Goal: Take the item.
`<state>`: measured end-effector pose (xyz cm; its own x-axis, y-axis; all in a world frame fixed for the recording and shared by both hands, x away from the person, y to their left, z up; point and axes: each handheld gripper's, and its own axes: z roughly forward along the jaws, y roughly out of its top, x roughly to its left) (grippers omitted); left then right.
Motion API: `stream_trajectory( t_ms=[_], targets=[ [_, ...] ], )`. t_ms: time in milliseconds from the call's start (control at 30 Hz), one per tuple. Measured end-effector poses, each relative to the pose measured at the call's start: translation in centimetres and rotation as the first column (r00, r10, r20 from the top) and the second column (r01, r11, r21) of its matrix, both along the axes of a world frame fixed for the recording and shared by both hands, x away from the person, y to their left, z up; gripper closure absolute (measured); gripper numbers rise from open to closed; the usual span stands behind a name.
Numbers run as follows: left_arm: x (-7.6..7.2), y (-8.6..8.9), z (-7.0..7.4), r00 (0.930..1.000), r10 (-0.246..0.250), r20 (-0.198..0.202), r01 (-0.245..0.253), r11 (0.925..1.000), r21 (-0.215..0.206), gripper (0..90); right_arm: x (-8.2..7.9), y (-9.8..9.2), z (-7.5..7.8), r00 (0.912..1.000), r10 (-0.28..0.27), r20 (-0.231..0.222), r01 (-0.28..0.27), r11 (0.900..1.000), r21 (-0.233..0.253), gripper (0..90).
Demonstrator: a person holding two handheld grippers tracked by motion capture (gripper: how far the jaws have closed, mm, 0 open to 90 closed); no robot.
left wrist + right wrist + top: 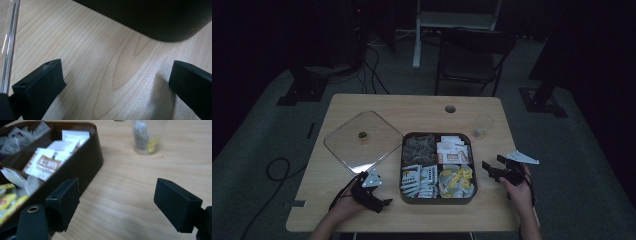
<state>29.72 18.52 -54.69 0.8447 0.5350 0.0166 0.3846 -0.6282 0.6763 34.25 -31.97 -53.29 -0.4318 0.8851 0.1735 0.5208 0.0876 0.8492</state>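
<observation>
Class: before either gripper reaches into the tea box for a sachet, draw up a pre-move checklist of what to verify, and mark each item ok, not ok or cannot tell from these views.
1. Lid off the box: ok; it lies flat on the table to the box's left.
2. Left gripper open and empty: ok; bare wood between its jaws.
3. Right gripper open and empty: ok; jaws apart beside the box's right wall.
4. All four compartments stocked: ok; sachets in each.
5. Cup upright behind the box's right side: ok.
6. Cup free to take a sachet: not ok; a tea bag already sits inside.
</observation>
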Motion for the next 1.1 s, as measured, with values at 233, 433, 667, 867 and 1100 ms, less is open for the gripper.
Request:
stream_trajectory(
  t_ms=[233, 433, 667, 867, 1100],
  targets=[
    [0.0, 0.0, 0.0, 1.0, 0.0, 0.0, 0.0, 1.0, 0.001, 0.4, -0.8, -0.1, -0.9, 0.9995, -0.01, -0.031, 0.009, 0.999, -0.036, 20.1],
    [0.0, 0.0, 0.0, 1.0, 0.0, 0.0, 0.0, 1.0, 0.001, 0.4, -1.6, 0.0, -1.3, 0.9986, -0.012, -0.051, 0.009, 0.998, -0.064, 20.1],
    [0.0, 0.0, 0.0, 1.0, 0.0, -0.001, 0.0, 1.0, 0.001, 0.4, -1.9, 0.1, -1.4, 0.9974, -0.015, -0.071, 0.008, 0.996, -0.09, 20.0],
    [0.0, 0.0, 0.0, 1.0, 0.0, 0.0, 0.0, 1.0, 0.001, 0.4, -1.5, 0.8, -1.6, 0.9916, 0.02, -0.128, -0.039, 0.989, -0.146, 19.8],
    [0.0, 0.0, 0.0, 1.0, 0.0, 0.0, 0.0, 1.0, 0.001, 0.4, -1.3, 1.7, -1.8, 0.9901, 0.049, -0.131, -0.081, 0.966, -0.246, 12.4]
  ],
)
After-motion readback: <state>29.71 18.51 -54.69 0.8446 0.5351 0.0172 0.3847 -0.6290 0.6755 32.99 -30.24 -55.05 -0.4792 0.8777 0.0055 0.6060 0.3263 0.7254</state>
